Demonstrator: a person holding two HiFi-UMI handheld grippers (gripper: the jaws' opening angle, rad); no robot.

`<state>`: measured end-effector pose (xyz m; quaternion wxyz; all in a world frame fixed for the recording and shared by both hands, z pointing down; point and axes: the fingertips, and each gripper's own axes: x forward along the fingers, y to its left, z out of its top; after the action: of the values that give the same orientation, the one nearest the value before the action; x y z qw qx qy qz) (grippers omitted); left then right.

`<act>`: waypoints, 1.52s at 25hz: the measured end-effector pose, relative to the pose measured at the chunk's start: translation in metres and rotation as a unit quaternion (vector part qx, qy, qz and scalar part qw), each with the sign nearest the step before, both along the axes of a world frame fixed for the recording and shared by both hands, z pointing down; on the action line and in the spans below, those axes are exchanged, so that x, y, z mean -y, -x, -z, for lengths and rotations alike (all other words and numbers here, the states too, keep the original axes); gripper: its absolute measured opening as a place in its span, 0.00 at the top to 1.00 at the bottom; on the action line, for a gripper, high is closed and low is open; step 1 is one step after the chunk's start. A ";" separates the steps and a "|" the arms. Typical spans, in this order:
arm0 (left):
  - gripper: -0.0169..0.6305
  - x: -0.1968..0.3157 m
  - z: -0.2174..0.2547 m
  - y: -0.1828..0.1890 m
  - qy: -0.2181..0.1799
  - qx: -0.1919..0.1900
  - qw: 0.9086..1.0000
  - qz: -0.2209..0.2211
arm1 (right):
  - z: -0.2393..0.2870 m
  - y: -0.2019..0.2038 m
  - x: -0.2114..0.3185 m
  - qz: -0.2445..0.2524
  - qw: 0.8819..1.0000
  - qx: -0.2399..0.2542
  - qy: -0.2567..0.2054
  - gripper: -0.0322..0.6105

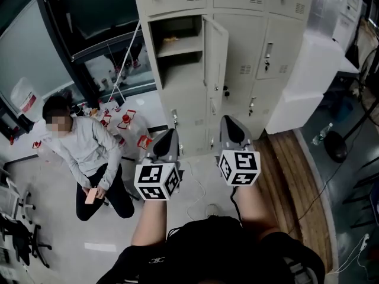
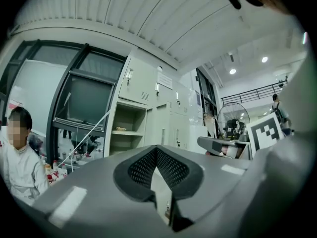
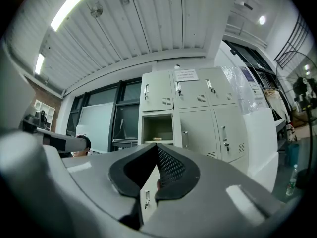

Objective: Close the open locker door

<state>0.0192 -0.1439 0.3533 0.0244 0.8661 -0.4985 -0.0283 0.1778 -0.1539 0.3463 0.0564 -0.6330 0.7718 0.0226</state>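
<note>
A bank of cream lockers (image 1: 249, 46) stands ahead of me. One compartment (image 1: 176, 49) in the left column is open, its door (image 1: 217, 51) swung out to the right, with a small object on the shelf. My left gripper (image 1: 166, 142) and right gripper (image 1: 232, 129) are held side by side well short of the lockers, both shut with nothing between the jaws. The left gripper view shows its closed tips (image 2: 157, 148) below the open compartment (image 2: 125, 133). In the right gripper view the tips (image 3: 157, 148) sit just under the same compartment (image 3: 158, 128).
A person (image 1: 89, 158) crouches on the floor at the left, holding a phone. Bottles and red-and-white items (image 1: 127, 120) lie by the window. A white cabinet (image 1: 308, 81) stands right of the lockers. Cables (image 1: 201, 200) trail across the floor; a bottle (image 1: 320, 136) stands at right.
</note>
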 end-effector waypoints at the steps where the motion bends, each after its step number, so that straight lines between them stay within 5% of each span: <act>1: 0.97 0.012 0.003 -0.006 -0.001 0.000 1.000 0.002 | 0.002 -0.006 0.012 0.002 1.000 0.001 0.001 0.94; 12: 0.97 0.085 0.009 -0.057 -0.007 0.033 0.999 0.016 | 0.013 -0.043 0.089 0.021 1.000 -0.007 -0.002 0.94; 15: 0.97 0.096 0.008 -0.058 -0.007 0.033 0.999 0.012 | 0.018 -0.040 0.095 0.027 0.999 -0.006 -0.020 0.92; 19: 0.97 0.106 0.010 -0.056 -0.009 0.031 0.999 0.007 | 0.023 -0.041 0.109 0.022 0.999 0.005 -0.026 0.77; 38: 0.97 0.144 0.003 -0.036 -0.002 0.034 0.999 0.009 | 0.002 -0.041 0.189 -0.005 0.999 -0.019 0.031 0.77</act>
<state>0.0551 -0.2874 0.3506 0.0051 0.8622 -0.5065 0.0002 0.2189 -0.3425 0.3441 0.0222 -0.6378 0.7698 0.0110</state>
